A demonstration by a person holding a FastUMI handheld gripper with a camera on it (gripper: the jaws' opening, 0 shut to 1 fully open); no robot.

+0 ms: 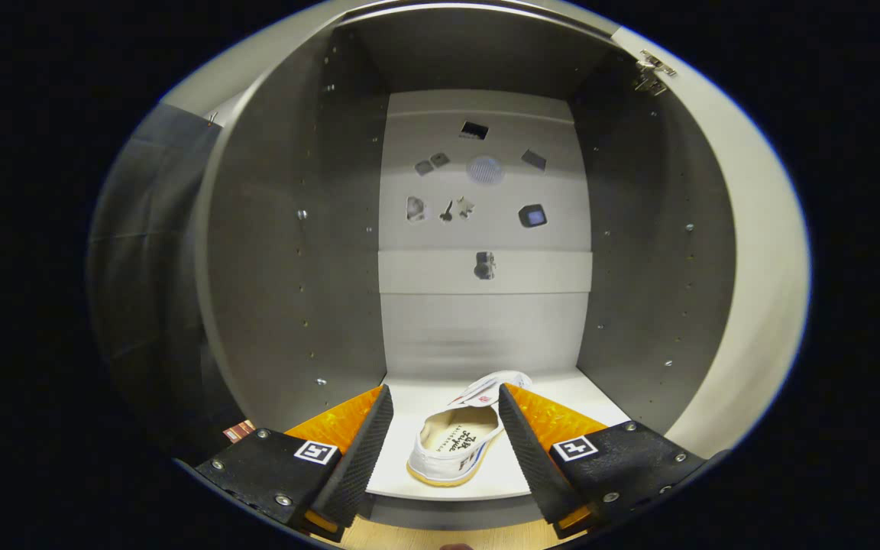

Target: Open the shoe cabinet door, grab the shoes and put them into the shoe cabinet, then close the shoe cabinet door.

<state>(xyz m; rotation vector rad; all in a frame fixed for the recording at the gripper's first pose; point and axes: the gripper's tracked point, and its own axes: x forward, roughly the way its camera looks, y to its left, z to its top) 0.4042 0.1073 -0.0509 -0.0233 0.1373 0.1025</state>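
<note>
With the gripper [444,439] facing straight into the open shoe cabinet [295,252], its two fingers [360,451] stand apart and clamp nothing. Between the fingers, a single shoe [457,447] lies on the cabinet's bottom shelf [562,397]. The shoe is a low white canvas slip-on with a pale tan sole edge, a cream insole bearing dark script, and a small red-and-blue stripe on its side. Its heel points toward the gripper, near the shelf's front edge, and its toe points toward the back panel [486,321]. The shoe sits closer to the right finger than to the left; whether it touches that finger cannot be told, and a clear gap separates it from the left finger. The cabinet's two side walls are dark grey and carry rows of small drilled holes and metal pins. The back panel is lighter, with several small dark cut-outs and fittings in its upper half and a horizontal band across its middle. At the upper right corner, a metal hinge [652,74] is fixed to the right wall, next to the pale open door [753,267]. Below the shelf's front edge, a strip of light wooden floor [440,535] is visible.
</note>
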